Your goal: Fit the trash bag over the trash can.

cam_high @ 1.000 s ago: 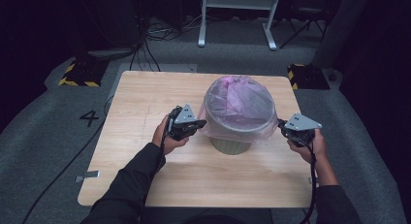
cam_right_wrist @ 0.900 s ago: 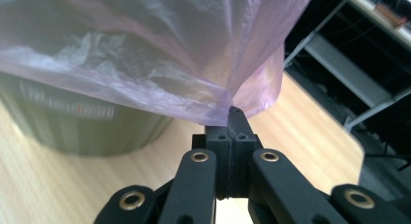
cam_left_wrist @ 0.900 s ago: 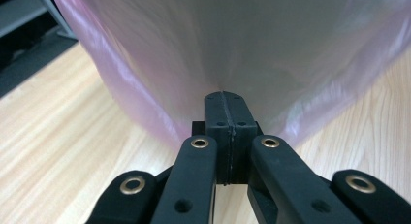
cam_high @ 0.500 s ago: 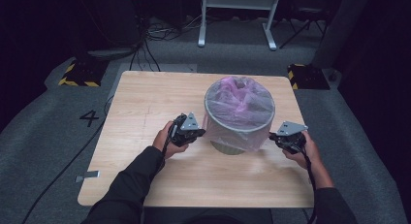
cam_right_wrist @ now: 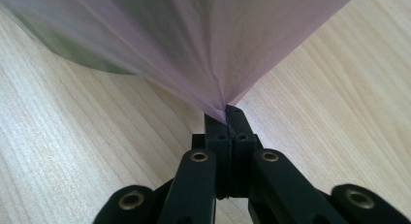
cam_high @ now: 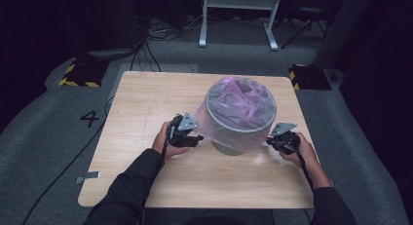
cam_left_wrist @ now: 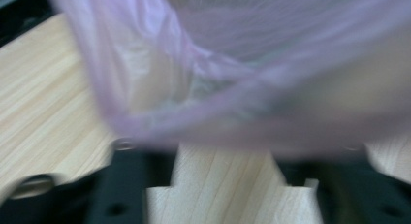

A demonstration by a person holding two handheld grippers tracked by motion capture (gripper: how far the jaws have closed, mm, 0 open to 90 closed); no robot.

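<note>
A grey mesh bin (cam_high: 229, 146) stands on the wooden table (cam_high: 146, 103), lined with a thin pink plastic bag (cam_high: 238, 96) whose hem is drawn down over the rim. My left gripper (cam_high: 195, 137) is at the bin's left side. Its jaws have just been opening and stand apart (cam_left_wrist: 223, 151), with the blurred bag (cam_left_wrist: 218, 88) hanging loose just beyond the tips, not pinched. My right gripper (cam_high: 270, 141) is low at the bin's right side, shut (cam_right_wrist: 228, 115) on a stretched corner of the bag (cam_right_wrist: 194, 40).
The bin sits right of the table's centre, with bare wood to its left and front. On the grey floor lie cables (cam_high: 146, 45), two yellow-and-black striped blocks (cam_high: 78, 75), and a white frame (cam_high: 238, 20) beyond the far edge.
Both grippers have come down along the bin's sides, drawing the bag lower over the rim. The left jaws have opened and let the bag's hem go; the right stays clamped.
</note>
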